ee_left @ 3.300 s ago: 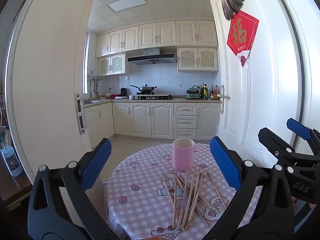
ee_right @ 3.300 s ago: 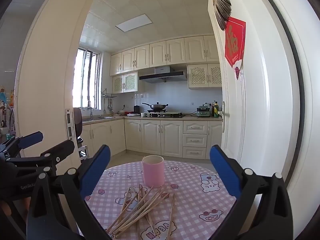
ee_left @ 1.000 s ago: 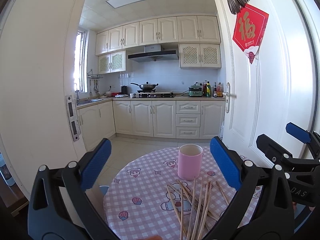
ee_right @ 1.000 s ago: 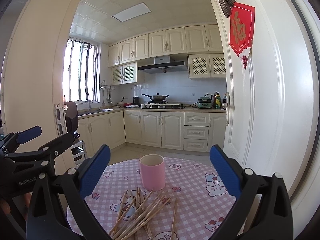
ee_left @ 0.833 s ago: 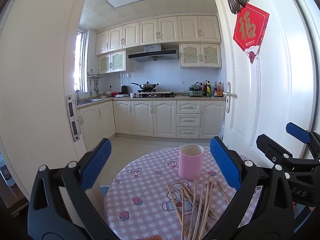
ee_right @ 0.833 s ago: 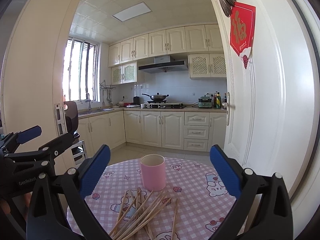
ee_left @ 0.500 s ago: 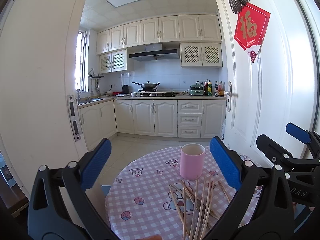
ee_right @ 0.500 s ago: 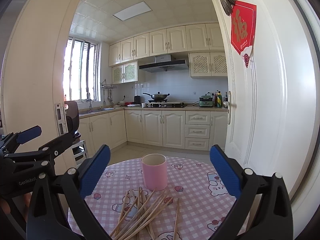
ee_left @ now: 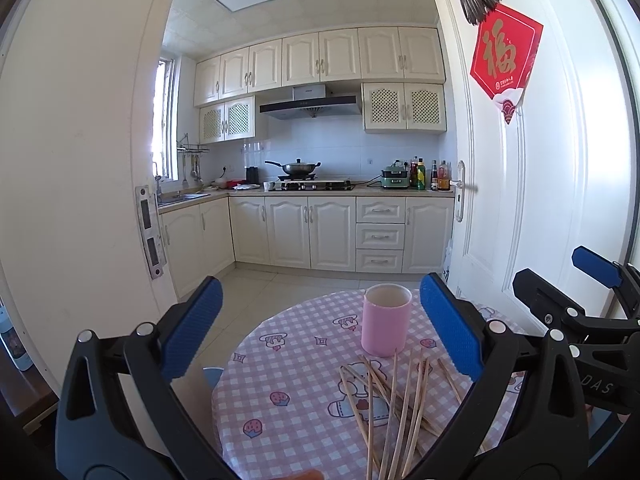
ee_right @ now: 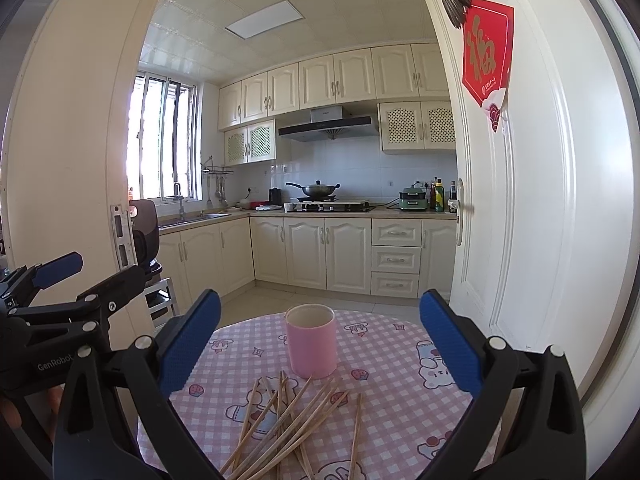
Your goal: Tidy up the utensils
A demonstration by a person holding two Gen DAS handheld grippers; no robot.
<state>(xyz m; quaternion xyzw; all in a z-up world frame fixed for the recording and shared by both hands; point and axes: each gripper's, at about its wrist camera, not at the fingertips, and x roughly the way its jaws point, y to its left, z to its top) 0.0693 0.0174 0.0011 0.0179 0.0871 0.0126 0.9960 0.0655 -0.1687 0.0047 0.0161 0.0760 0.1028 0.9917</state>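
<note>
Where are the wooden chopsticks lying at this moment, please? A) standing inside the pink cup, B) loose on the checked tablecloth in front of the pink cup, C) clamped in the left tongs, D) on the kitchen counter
B: the chopsticks lie scattered flat on the tablecloth, just on the near side of the pink cup, and both tongs are open and hold nothing.

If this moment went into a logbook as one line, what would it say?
left gripper: open, empty | right gripper: open, empty | chopsticks: loose on table | cup: upright, behind chopsticks
</note>
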